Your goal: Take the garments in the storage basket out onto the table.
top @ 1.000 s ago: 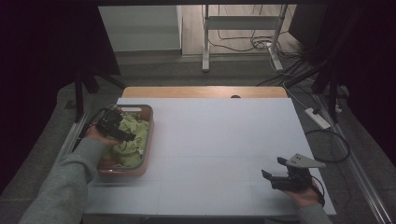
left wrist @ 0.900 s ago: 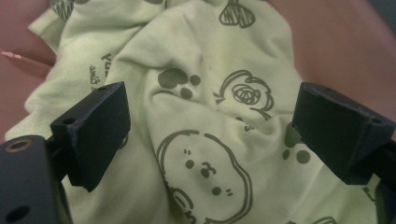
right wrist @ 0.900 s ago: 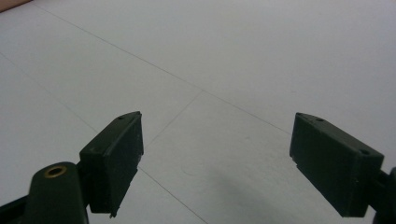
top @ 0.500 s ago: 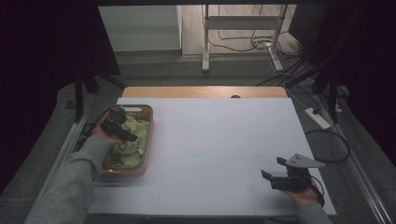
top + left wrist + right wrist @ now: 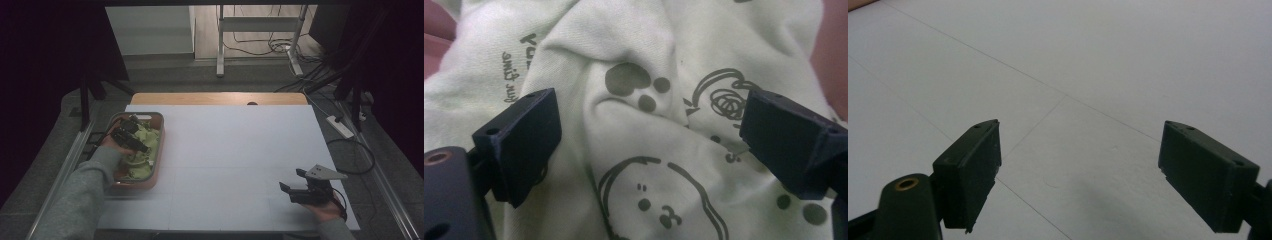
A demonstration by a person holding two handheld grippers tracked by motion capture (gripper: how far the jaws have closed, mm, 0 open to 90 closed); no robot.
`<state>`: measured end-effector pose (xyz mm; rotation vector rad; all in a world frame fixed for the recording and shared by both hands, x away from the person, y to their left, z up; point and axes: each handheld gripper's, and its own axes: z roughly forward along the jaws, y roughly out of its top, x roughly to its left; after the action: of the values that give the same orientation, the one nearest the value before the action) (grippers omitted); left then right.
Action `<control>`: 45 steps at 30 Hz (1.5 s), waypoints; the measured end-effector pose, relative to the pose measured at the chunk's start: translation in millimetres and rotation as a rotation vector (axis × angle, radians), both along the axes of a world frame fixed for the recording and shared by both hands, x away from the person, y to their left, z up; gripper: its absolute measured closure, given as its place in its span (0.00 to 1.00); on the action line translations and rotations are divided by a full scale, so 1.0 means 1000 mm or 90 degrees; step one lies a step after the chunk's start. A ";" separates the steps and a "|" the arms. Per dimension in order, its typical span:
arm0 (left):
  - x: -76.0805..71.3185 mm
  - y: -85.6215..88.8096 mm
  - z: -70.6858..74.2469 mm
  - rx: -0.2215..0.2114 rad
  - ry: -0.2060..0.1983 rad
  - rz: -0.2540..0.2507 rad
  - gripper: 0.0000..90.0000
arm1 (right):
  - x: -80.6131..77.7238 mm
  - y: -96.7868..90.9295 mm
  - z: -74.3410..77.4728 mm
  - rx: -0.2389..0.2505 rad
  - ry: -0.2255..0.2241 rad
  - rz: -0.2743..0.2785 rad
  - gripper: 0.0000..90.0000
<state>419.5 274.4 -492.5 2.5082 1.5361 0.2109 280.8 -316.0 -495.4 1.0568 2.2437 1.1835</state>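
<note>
A pale green cloth [image 5: 142, 145] printed with dark cartoon drawings lies crumpled in a pink tray [image 5: 156, 167] at the table's left. My left gripper [image 5: 131, 139] is down in the tray, open, its jaws wide on either side of a raised fold of the cloth [image 5: 644, 125]. Nothing is pinched between them. My right gripper [image 5: 295, 182] is open near the table's front right corner, low over the bare white tabletop [image 5: 1088, 65], holding nothing.
The white table [image 5: 235, 145] has a wooden strip [image 5: 215, 98] along its far edge. Metal rails run down both sides. Beyond the table stand a frame's legs [image 5: 220, 45] and cables [image 5: 350, 145] on the floor.
My left gripper has pushed lower and a little forward into the cloth in the tray. The right gripper has stayed where it was.
</note>
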 end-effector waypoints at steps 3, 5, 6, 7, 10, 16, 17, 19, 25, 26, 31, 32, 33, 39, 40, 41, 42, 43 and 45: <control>0.002 -0.002 -0.003 0.005 0.008 0.002 0.11 | 0.000 0.000 0.000 -0.001 0.000 0.000 0.20; 0.003 -0.003 -0.005 0.006 0.012 0.004 0.11 | 0.000 0.000 0.000 0.000 0.001 -0.001 0.20; 0.003 -0.003 -0.006 0.007 0.014 0.002 0.11 | 0.000 0.000 0.000 0.000 0.002 -0.001 0.20; 0.004 -0.004 -0.007 0.008 0.015 0.001 0.11 | 0.000 0.000 0.000 -0.001 0.001 -0.001 0.20; 0.005 -0.004 -0.009 0.011 0.020 0.001 0.12 | 0.000 0.000 0.000 -0.003 0.003 0.000 0.20; 0.007 -0.005 -0.012 0.019 0.026 0.002 0.16 | 0.000 0.000 -0.001 -0.003 0.003 -0.001 0.20; 0.008 -0.005 -0.013 0.019 0.028 0.003 0.18 | 0.000 0.000 -0.001 -0.003 0.003 -0.002 0.20; 0.009 -0.005 -0.013 0.015 0.030 0.005 0.19 | 0.000 0.000 -0.001 -0.004 0.003 -0.001 0.20; 0.008 -0.003 -0.013 -0.007 0.031 0.014 0.32 | 0.001 0.000 -0.001 -0.004 0.004 -0.001 0.20; 0.008 -0.003 -0.013 -0.007 0.031 0.014 0.35 | 0.001 0.000 -0.001 -0.004 0.004 -0.001 0.20; 0.006 -0.001 -0.011 -0.025 0.025 0.008 0.54 | 0.000 0.000 -0.001 -0.004 0.003 -0.002 0.20; 0.006 -0.001 -0.011 -0.029 0.024 0.007 0.59 | 0.000 0.000 -0.001 -0.004 0.003 -0.002 0.20; 0.005 -0.001 -0.011 -0.032 0.024 0.004 0.63 | 0.000 0.000 -0.001 -0.005 0.003 -0.002 0.20; 0.003 -0.002 -0.010 -0.040 0.020 -0.007 0.78 | 0.001 0.000 -0.001 -0.005 0.003 -0.003 0.20; 0.003 -0.002 -0.010 -0.041 0.018 -0.008 0.79 | 0.001 0.000 -0.001 -0.005 0.003 -0.003 0.20; 0.003 -0.001 -0.010 -0.043 0.017 -0.007 0.80 | 0.001 0.000 -0.001 -0.005 0.003 -0.003 0.20; 0.002 -0.001 -0.009 -0.044 0.016 -0.007 0.81 | 0.001 0.000 -0.001 -0.005 0.003 -0.003 0.20; 0.002 -0.001 -0.009 -0.043 0.014 -0.009 0.81 | 0.001 0.000 -0.001 -0.005 0.002 -0.003 0.20; 0.000 -0.001 -0.009 -0.039 0.009 -0.013 0.82 | 0.001 0.000 -0.001 -0.004 0.001 -0.004 0.20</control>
<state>419.8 273.5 -501.1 2.4821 1.4980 0.1403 281.3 -316.1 -496.0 1.0625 2.2418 1.1727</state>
